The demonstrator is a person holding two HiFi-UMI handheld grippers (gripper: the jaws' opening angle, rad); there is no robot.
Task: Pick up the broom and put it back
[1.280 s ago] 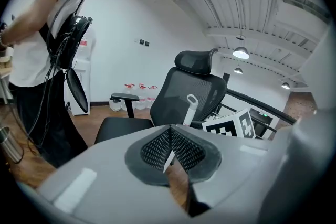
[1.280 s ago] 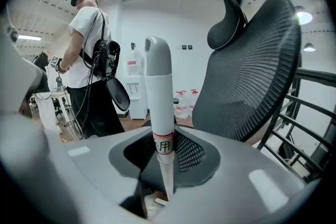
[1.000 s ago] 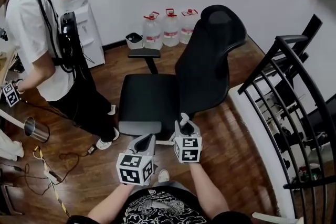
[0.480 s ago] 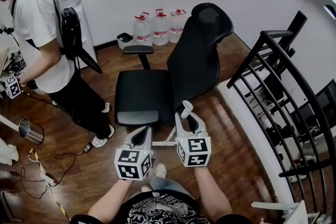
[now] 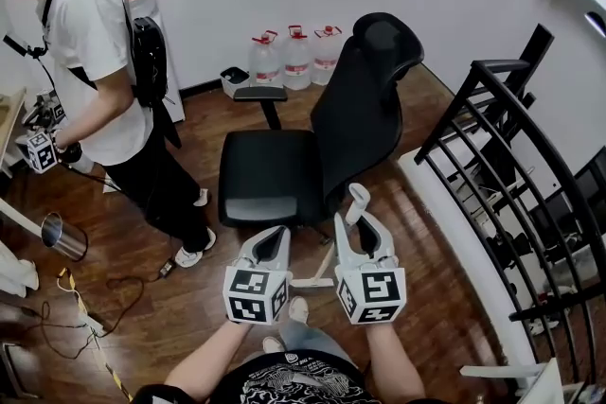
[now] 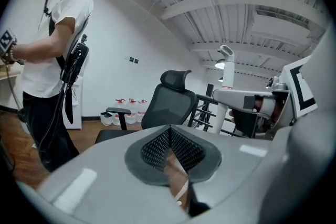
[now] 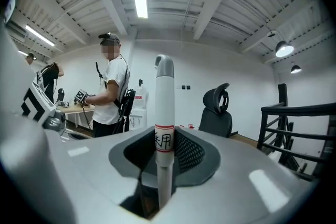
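The broom's handle (image 7: 164,107) is a white pole with a grey cap and a red-edged label. It stands upright between the jaws of my right gripper (image 7: 164,157), which is shut on it. In the head view the handle (image 5: 357,197) sticks up past the right gripper (image 5: 363,224), and its lower end and head are hidden. My left gripper (image 5: 273,239) hangs beside it on the left, shut, with nothing in it. In the left gripper view its pads (image 6: 157,147) meet, and the handle (image 6: 227,68) shows to the right.
A black office chair (image 5: 284,166) stands just ahead of both grippers. Water jugs (image 5: 298,52) line the far wall. A black railing (image 5: 511,166) runs along the right. A person in a white shirt (image 5: 95,71) stands at the left, near a metal cylinder (image 5: 62,237) and floor cables (image 5: 85,307).
Both grippers have risen and come nearer the camera, the right one more, carrying the broom handle up with it. The person at the left has shifted a little.
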